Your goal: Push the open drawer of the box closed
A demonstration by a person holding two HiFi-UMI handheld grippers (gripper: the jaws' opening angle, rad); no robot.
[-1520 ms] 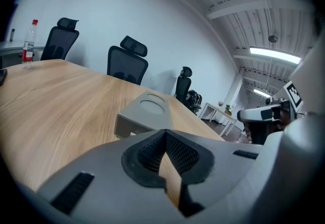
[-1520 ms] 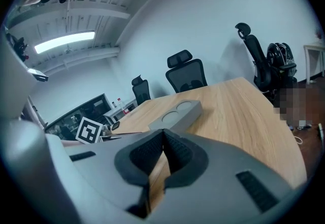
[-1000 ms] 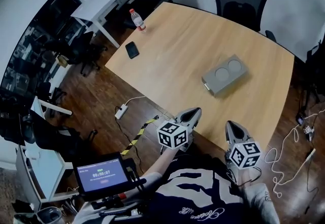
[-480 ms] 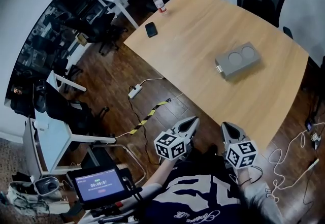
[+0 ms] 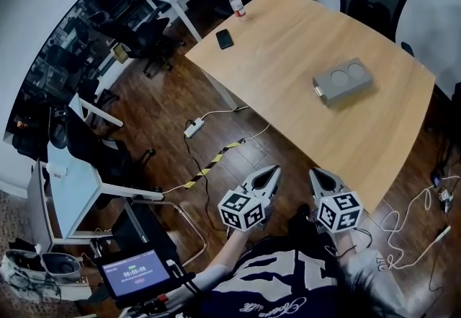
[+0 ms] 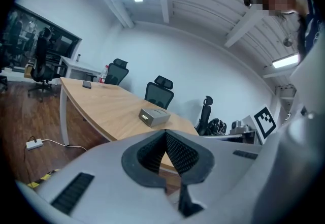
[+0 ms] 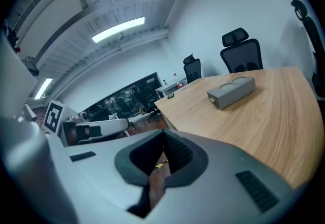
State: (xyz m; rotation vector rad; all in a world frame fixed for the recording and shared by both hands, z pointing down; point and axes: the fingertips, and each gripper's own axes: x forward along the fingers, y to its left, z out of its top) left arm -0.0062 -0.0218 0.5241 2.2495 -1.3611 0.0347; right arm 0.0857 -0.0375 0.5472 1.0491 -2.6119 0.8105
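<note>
Both tools sit low, close to the person's body and off the near edge of the surface (image 5: 288, 57). The left hand-held gripper (image 5: 271, 174) has its jaws pressed together at the tips with nothing between them. The right hand-held gripper (image 5: 318, 176) is just beside it and looks the same, pinched closed and empty. Across the wooden top, well apart from both, the grey box (image 5: 343, 81) lies with two round recesses on its lid and its drawer front (image 5: 318, 91) on the left end. A black phone (image 5: 225, 38) and a water bottle (image 5: 235, 1) sit at the far left corner.
</note>
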